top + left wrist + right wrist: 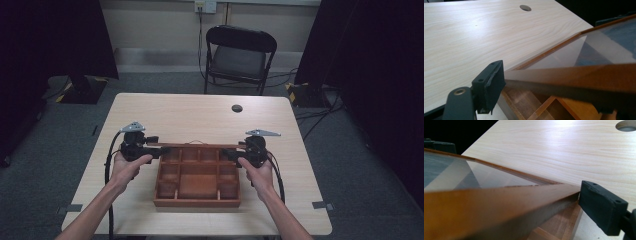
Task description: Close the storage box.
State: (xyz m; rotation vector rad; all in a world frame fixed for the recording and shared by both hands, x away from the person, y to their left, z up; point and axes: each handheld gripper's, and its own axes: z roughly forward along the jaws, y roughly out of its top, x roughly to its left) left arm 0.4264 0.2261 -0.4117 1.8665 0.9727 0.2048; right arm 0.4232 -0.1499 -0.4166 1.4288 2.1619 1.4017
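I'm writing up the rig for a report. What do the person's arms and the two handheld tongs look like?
Both forearms are bare, no sleeves or gloves showing. The left tongs and right tongs are black, each topped by a grey three-cornered plate and trailing a black cable. Up close, the jaws are blocky matte pads with small screw holes.

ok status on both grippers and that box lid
Left gripper and right gripper clamp the glass lid, one each end. Lid raised over wooden box. Nothing in the way.
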